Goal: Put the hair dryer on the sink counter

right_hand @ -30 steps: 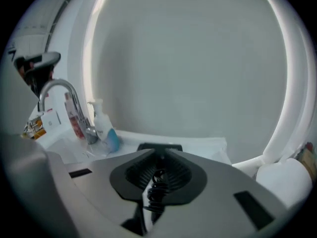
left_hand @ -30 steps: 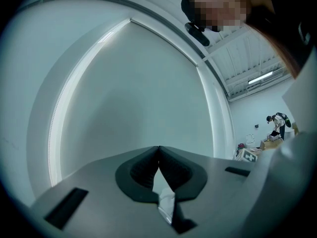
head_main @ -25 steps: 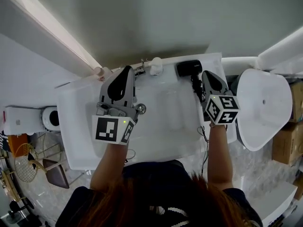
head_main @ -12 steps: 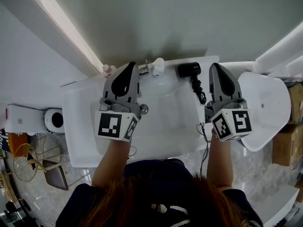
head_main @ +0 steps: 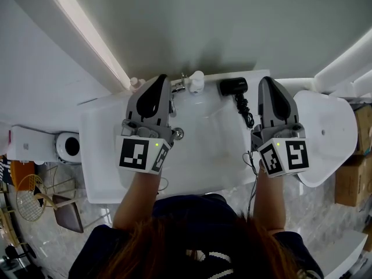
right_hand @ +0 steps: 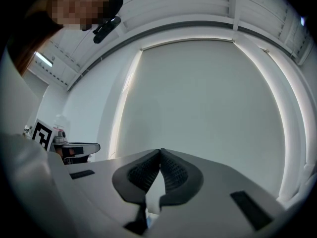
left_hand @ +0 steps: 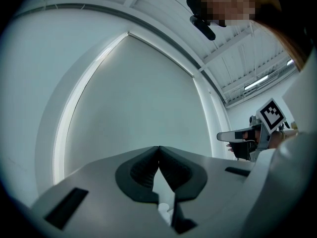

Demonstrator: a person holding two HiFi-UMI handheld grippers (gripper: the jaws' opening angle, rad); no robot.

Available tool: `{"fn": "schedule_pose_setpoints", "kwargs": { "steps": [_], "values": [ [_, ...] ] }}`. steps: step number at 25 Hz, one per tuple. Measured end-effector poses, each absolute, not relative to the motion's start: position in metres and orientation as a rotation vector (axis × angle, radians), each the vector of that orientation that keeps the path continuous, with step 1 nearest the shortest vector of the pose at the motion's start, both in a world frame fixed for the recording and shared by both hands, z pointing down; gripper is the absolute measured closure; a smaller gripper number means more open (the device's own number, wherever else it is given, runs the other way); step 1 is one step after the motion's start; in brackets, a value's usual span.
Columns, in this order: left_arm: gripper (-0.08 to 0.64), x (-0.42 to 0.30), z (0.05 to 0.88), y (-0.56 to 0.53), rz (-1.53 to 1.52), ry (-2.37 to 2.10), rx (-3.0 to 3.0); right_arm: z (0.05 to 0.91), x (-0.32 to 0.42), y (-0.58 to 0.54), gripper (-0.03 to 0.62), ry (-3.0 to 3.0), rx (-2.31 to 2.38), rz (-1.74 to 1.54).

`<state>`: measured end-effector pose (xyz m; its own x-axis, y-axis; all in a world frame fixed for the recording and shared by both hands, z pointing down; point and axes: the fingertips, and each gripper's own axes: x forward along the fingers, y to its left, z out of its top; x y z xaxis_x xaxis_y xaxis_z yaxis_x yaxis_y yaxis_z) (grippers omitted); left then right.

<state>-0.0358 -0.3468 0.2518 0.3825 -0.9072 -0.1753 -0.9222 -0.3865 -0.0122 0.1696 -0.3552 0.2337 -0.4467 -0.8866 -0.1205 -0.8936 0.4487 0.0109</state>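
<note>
The dryer [head_main: 233,86] lies on the counter [head_main: 96,156], at the back near the tap [head_main: 181,86]. The left gripper [head_main: 160,85] and right gripper [head_main: 268,85] have jaws pressed together and hold nothing. The job looks done.

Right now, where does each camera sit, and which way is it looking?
Head view: on the person's head, looking steeply down at the sink counter, the hair dryer, the left gripper, the right gripper, both forearms and hair.
Left gripper view: on the left gripper, looking along its shut, empty jaws at a pale wall.
Right gripper view: on the right gripper, looking along its shut, empty jaws at a pale wall too.
Shared: each gripper view catches the other gripper at its edge.
</note>
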Motion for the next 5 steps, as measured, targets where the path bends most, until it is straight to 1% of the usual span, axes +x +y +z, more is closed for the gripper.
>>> {"fn": "schedule_pose_setpoints", "kwargs": {
  "steps": [5],
  "values": [
    [0.541, -0.0345, 0.2489, -0.3447, 0.221, 1.666, -2.523, 0.23, 0.1689, -0.3511, 0.577, 2.583, -1.606, 0.129]
  ]
}}
